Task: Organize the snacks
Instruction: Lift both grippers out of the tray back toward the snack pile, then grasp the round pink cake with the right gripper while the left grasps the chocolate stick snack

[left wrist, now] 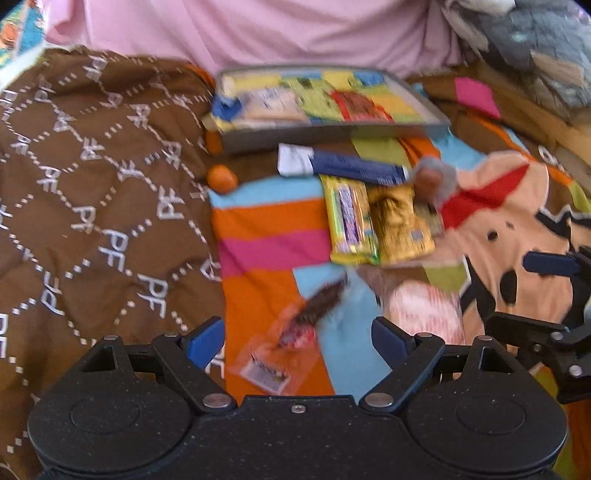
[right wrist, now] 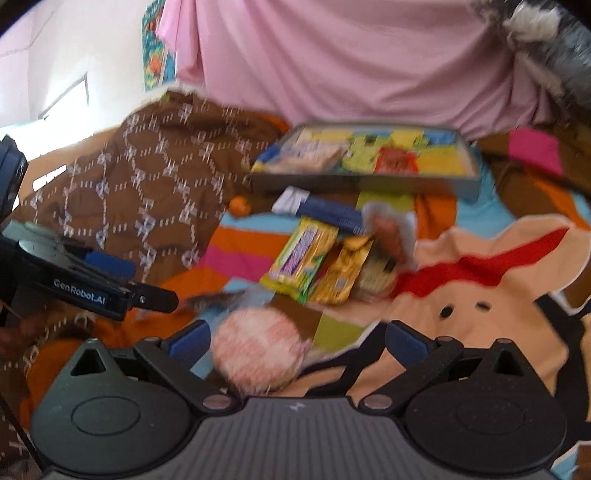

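A: What sits nearest your left gripper [left wrist: 297, 341]?

B: Its blue pads are spread wide with nothing between them. Just past them, low in the middle of the left wrist frame, a clear-wrapped dark snack [left wrist: 295, 334] lies blurred on the striped blanket [left wrist: 266, 236].

A: And your right gripper [right wrist: 297, 341]?

B: Its fingers also stand apart and empty. A round pink-and-white packet [right wrist: 255, 354] lies right in front of them, lower centre of the right wrist frame.

A: Further up the frame?

B: In the middle you have a yellow-green bar [left wrist: 351, 221] touching a gold packet [left wrist: 400, 225], side by side. Above them a blue-and-white tube pack [left wrist: 340, 166] lies crosswise, with a small blurred brown snack [left wrist: 430, 181] at its right end. A small orange ball [left wrist: 221, 178] sits to the left, beside the brown patterned quilt [left wrist: 92, 206].

A: And the tray?

B: The grey tray [left wrist: 325, 134], upper centre, already holds several colourful packets. Pink cloth [left wrist: 258, 29] fills the top behind it.
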A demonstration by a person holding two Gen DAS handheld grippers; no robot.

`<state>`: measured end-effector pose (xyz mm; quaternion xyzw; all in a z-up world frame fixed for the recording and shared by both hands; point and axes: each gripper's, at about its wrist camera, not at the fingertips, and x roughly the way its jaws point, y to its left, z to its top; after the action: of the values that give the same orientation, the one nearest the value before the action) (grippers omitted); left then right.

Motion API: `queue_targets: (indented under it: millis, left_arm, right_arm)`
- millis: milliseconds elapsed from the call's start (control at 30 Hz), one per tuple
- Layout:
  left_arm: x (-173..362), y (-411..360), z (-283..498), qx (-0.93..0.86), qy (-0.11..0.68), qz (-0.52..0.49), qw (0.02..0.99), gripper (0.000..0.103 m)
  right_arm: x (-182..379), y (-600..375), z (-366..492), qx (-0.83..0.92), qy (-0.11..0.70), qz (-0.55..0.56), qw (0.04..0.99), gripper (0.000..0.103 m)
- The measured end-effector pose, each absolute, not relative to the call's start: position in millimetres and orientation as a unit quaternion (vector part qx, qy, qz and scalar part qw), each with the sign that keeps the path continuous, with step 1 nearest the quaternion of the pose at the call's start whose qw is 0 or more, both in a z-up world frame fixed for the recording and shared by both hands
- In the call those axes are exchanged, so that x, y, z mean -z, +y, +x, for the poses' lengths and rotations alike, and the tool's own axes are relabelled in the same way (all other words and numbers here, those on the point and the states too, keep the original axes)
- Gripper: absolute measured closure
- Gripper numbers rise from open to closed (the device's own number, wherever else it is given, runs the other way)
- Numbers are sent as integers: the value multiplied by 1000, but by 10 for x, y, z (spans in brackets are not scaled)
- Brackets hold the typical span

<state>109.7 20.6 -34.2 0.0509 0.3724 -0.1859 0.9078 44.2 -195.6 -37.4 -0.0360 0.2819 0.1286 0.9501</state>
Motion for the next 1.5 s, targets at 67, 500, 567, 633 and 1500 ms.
queue_targets:
  millis: [67, 500, 567, 633, 1500]
  left_arm:
    - [375, 212, 1124, 194, 386, 52, 901, 16]
    - [452, 61, 1473, 275, 430, 143, 848, 17]
    - [476, 46, 1547, 279, 433, 151, 844, 17]
    - [509, 36, 1614, 289, 440, 157, 836, 18]
    - [637, -68, 1875, 327, 468, 173, 802, 55]
  right_arm:
    - [420, -1950, 481, -136, 299, -35, 944, 0]
    - [598, -1805, 741, -195, 351, -81, 912, 0]
    - [609, -1756, 772, -205, 344, -102, 911, 0]
    - [623, -1712, 811, -209, 341, -118, 909, 0]
    - [834, -1611, 999, -236, 345, -120, 900, 17]
